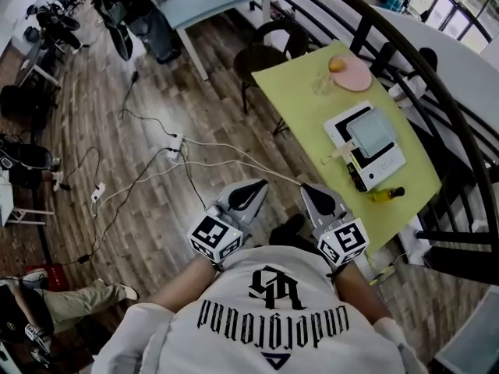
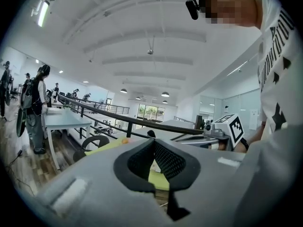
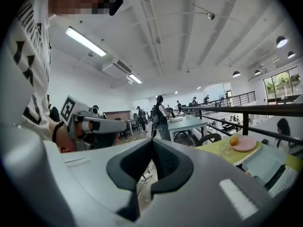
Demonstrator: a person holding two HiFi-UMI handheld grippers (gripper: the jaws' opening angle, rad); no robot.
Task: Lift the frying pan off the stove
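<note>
Head view: you hold the left hand-held gripper [image 1: 251,193] and the right hand-held gripper [image 1: 316,195] side by side, low in front of you. The frying pan [image 1: 372,131] sits on the stove [image 1: 392,160] on the green bench [image 1: 304,92], well apart from both.
Left gripper view: jaws together, nothing between them.
Right gripper view: jaws together, empty.
</note>
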